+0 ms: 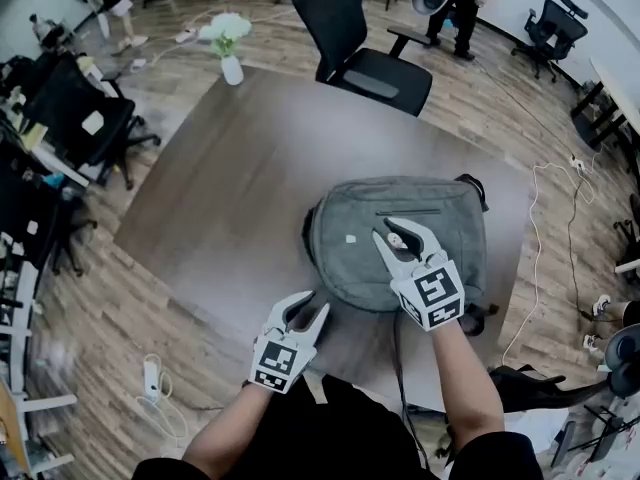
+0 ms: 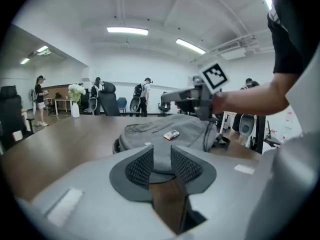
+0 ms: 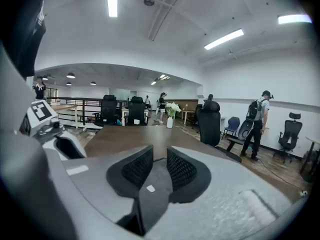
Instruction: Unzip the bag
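Grey bag [image 1: 345,268] flat on the brown bench [image 1: 220,178], toward the near right part of the top, with a dark zip line [image 1: 405,211] across its upper face and a small pale object [image 1: 397,239] lying on the fabric. Right tongs [image 1: 392,232] above the middle of the bag, pointed away from the person, released: jaws apart to either side of the small pale object, pads pressing on nothing. From the right gripper view, only grey fabric with a small white label [image 3: 150,188] below the gap and bare bench beyond. Left tongs [image 1: 303,311] low at the near edge of the bench, just beside the bag's near-left edge, likewise released, jaws spread and nothing between them. From the left gripper view, dark mesh pads [image 2: 140,165] parted, with the bag lying straight ahead past them and the small pale object on top of it. At the far corner of the bench, a white vase of pale flowers [image 1: 230,58]; at the far edge, a black office chair [image 1: 365,63]. People standing among more chairs in the room behind.
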The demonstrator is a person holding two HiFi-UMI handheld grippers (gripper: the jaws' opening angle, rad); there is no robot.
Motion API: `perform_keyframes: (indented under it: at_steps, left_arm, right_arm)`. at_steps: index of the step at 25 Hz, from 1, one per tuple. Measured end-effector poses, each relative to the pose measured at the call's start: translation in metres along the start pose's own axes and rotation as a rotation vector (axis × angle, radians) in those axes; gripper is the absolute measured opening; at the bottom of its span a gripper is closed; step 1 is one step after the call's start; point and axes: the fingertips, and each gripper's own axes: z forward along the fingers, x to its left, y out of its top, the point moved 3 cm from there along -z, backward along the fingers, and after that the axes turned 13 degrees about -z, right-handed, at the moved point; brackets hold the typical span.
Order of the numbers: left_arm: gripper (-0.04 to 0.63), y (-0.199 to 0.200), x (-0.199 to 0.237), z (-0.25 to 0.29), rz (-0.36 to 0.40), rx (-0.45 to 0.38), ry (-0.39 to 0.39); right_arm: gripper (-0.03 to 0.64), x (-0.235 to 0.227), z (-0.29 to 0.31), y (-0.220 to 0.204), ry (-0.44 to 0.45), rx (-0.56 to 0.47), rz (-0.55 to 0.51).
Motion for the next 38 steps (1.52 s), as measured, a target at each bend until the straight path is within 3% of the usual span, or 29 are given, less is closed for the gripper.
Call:
perform_keyframes:
  at_steps: [3,6,14,38]
  left_arm:
    - [0.086,0.025,0.011,-0.012,-0.057,-0.094,0.013]
    - [0.015,0.045,0.013,-0.02,-0.059,-0.155,0.026]
    - [0.017,0.063,-0.012,-0.032,-0.006,-0.181,-0.038]
    - [0.017,0.042,-0.021,-0.039,0.008,-0.174,-0.043]
  right_arm:
    - [0.005,0.023,-0.035,0.011,-0.068,-0.047,0.035]
    - [0.005,0.042,-0.064,0.019,-0.13,-0.068,0.09]
    - [0.004,0.063,-0.11,0.01,-0.242,-0.043,0.129]
    - [0.002,0.082,-0.121,0.0,-0.243,-0.064,0.09]
